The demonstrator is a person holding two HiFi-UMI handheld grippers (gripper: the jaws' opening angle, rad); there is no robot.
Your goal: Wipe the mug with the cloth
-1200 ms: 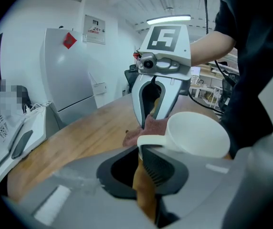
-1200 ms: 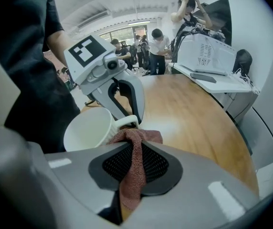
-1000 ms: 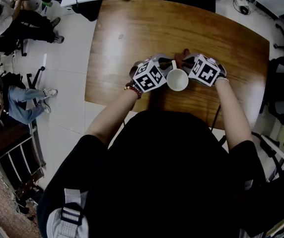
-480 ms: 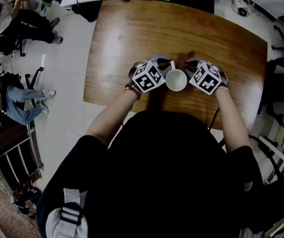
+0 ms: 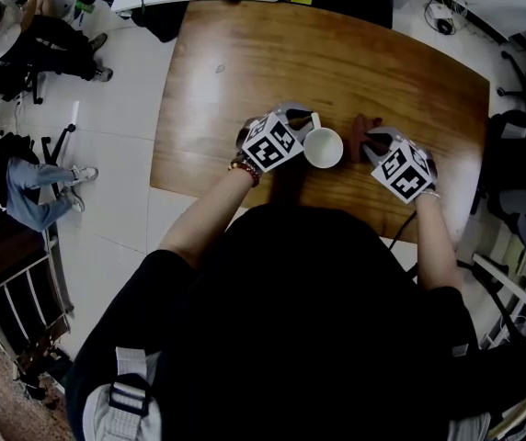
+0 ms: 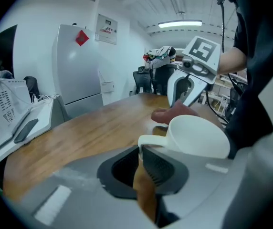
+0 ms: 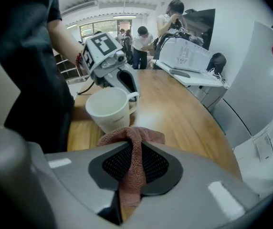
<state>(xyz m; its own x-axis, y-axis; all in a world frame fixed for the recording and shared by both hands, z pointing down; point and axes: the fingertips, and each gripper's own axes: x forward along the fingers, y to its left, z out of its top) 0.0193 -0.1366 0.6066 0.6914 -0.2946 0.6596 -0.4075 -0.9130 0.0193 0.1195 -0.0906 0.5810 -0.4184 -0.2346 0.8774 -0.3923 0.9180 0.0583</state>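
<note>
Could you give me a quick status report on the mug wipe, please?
Left tongs shut on handle of white ceramic mug. Right tongs shut on reddish-brown terry cloth, clear of mug. Nothing between them.

The white mug (image 5: 324, 147) stands upright, mouth up, close to the bench's near edge and about midway along it. Its handle is pinched between the jaws of the left gripper (image 6: 140, 151). The dusty-pink terry cloth (image 7: 143, 136) is bunched between the jaws of the right gripper (image 7: 131, 162), just right of the mug and apart from it.
</note>
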